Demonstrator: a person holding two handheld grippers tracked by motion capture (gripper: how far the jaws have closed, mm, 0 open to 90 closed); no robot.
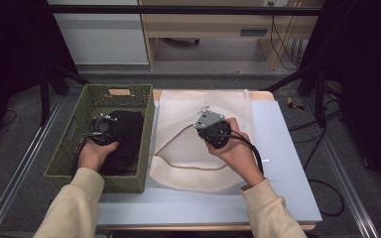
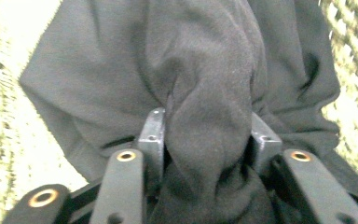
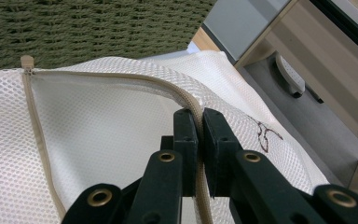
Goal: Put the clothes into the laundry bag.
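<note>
One bunched black garment

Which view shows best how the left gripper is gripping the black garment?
The left gripper view: the left gripper has a thick fold of the black garment bunched between its jaws. The high view shows that gripper down in the green woven basket, jaws hidden.

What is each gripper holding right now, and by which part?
The left gripper pinches a bunched fold of the black garment in the basket. The right gripper clamps the mesh bag by its zipper edge.
</note>
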